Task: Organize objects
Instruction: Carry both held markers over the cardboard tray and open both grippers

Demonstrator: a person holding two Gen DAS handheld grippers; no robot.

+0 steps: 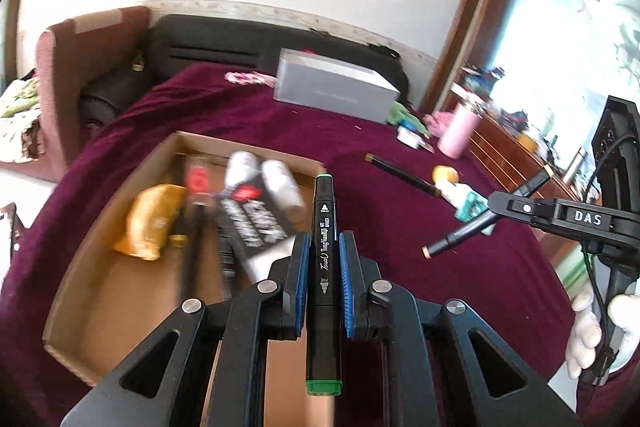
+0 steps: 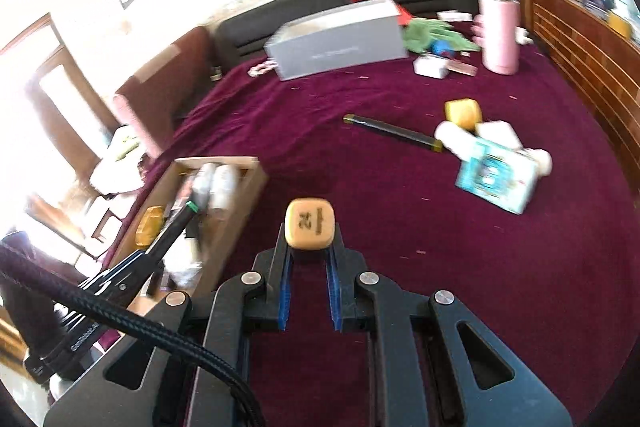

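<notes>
My left gripper (image 1: 323,247) is shut on a black marker with green caps (image 1: 322,227), which points forward over the near right corner of the cardboard box (image 1: 92,267). In the right wrist view the same gripper (image 2: 138,259) and green-tipped marker (image 2: 172,229) hang by the box (image 2: 246,201). My right gripper (image 2: 310,243) is shut on a black marker seen end-on, tan cap (image 2: 309,224) forward. From the left it shows as the right gripper (image 1: 498,205) gripping that peach-tipped marker (image 1: 460,233) crosswise above the cloth. A third marker (image 2: 392,133) lies loose on the maroon cloth (image 2: 440,267).
The box holds a yellow packet (image 1: 150,223), white bottles (image 1: 280,183) and a black printed box (image 1: 252,223). On the cloth lie a teal carton (image 2: 496,179), a yellow block (image 2: 464,113), a grey box (image 2: 340,39) and a pink flask (image 2: 500,31). A gloved hand (image 1: 588,331) grips the right tool.
</notes>
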